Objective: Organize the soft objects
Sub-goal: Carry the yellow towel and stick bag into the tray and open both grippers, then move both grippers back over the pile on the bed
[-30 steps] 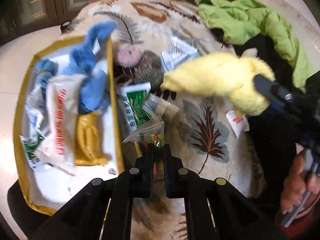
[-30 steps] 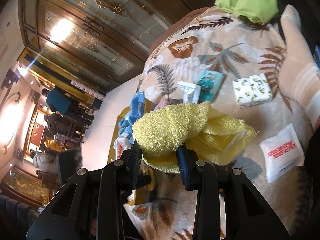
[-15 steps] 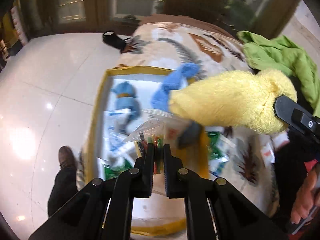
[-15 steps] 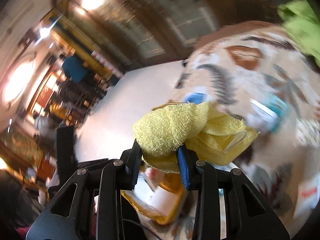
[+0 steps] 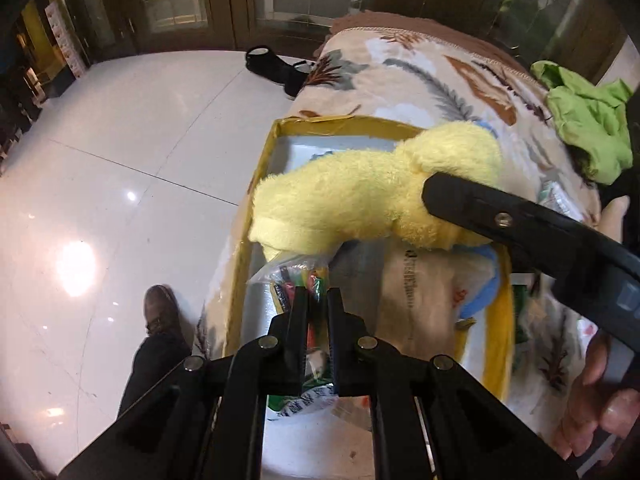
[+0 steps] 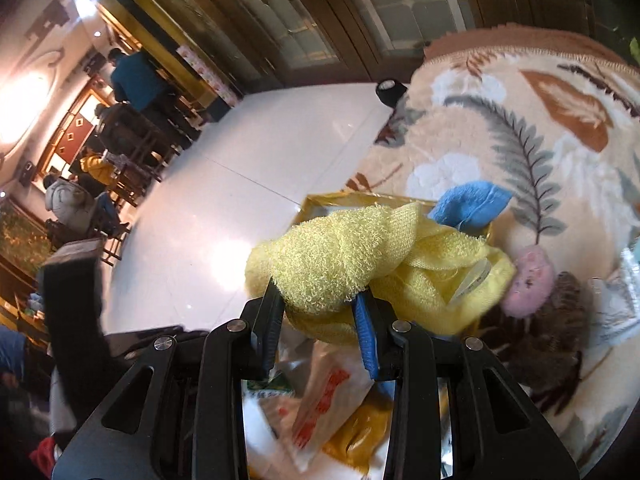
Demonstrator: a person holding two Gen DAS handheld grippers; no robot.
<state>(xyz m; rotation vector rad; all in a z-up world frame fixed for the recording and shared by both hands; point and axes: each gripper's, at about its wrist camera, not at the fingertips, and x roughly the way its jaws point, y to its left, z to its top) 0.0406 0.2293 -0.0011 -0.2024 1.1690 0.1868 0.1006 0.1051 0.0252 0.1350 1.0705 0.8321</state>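
My right gripper [image 6: 320, 300] is shut on a yellow fluffy towel [image 6: 360, 264] and holds it above the yellow-rimmed box [image 6: 320, 202]; the towel also shows in the left wrist view [image 5: 360, 196], with the right gripper's finger [image 5: 500, 216] across it. My left gripper [image 5: 318, 300] is shut on a clear plastic bag of colourful small items [image 5: 300, 276], held over the box [image 5: 256, 168]. A blue soft toy [image 6: 468, 204] lies at the box's far corner. Snack packets [image 6: 320, 396] lie inside the box.
The box sits on a leaf-patterned blanket [image 6: 520, 120]. A pink puff [image 6: 528, 284] and a brown furry thing [image 6: 560, 308] lie right of the box. A green garment [image 5: 588, 120] lies at the far right. White floor [image 5: 120, 160] and a shoe [image 5: 160, 308] are on the left.
Both grippers have swung left from over the blanket to above the box, carrying the yellow towel and the plastic bag. The towel now hangs over the box's far half.
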